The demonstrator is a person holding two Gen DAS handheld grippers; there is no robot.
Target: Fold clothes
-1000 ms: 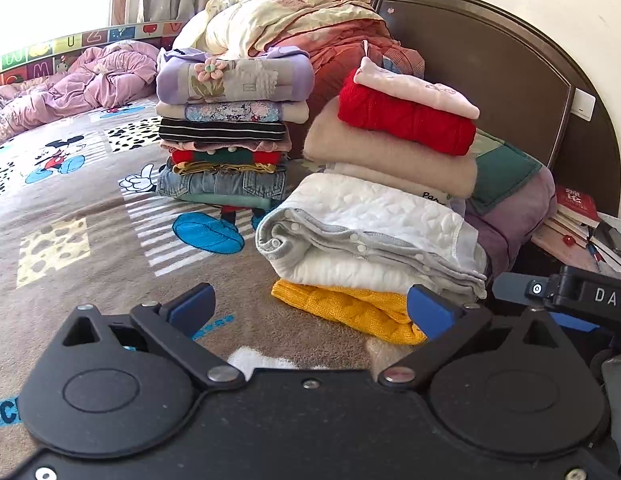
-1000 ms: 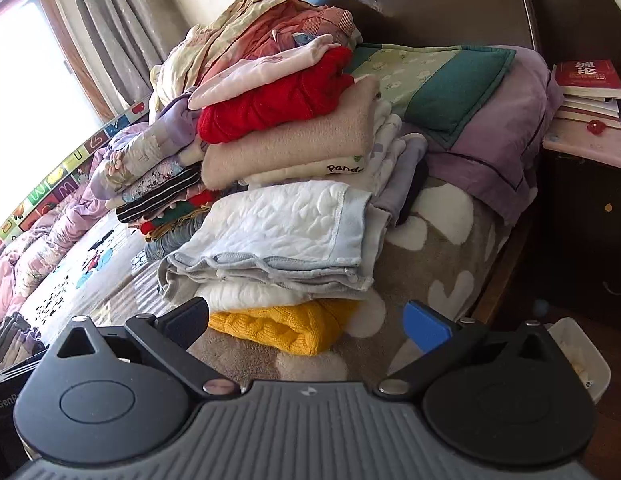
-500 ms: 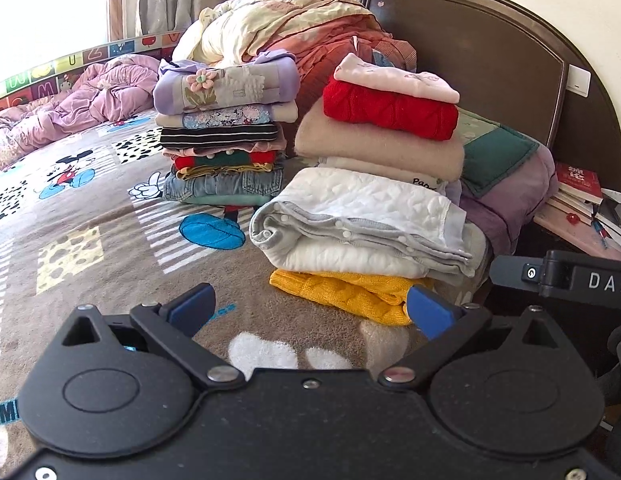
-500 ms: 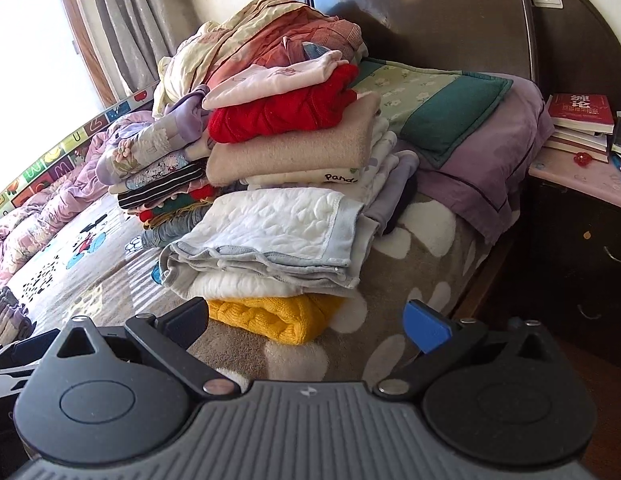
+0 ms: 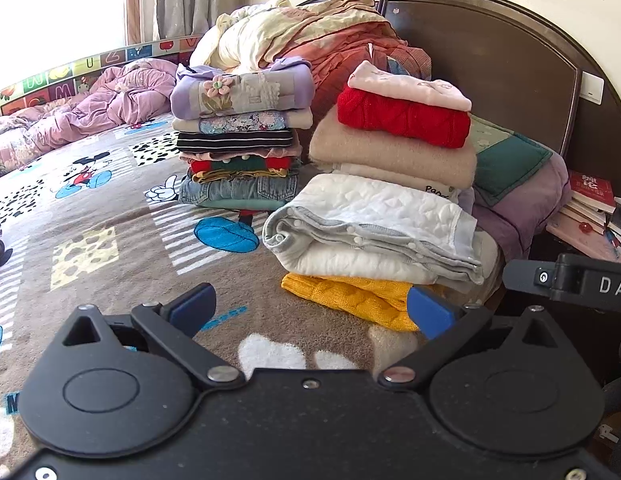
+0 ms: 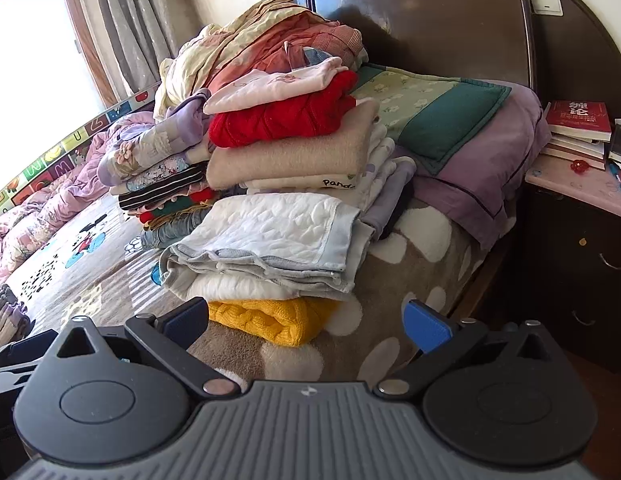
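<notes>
Our left wrist view sits low over the bed (image 5: 110,280), facing the headboard (image 5: 490,64) at 1 o'clock; our right looks from the bedside. Both share the near stack of folded clothes (image 5: 374,220) (image 6: 270,240).

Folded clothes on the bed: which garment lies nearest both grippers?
The yellow knit sweater, at the bottom of the nearer stack, under the white folded pieces; the red sweater sits near that stack's top.

"Panda" on cream folded garment (image 6: 310,182)

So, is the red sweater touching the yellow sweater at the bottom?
Apart. The right wrist view shows the red sweater high in the pile, with several folded garments between it and the yellow sweater.
</notes>
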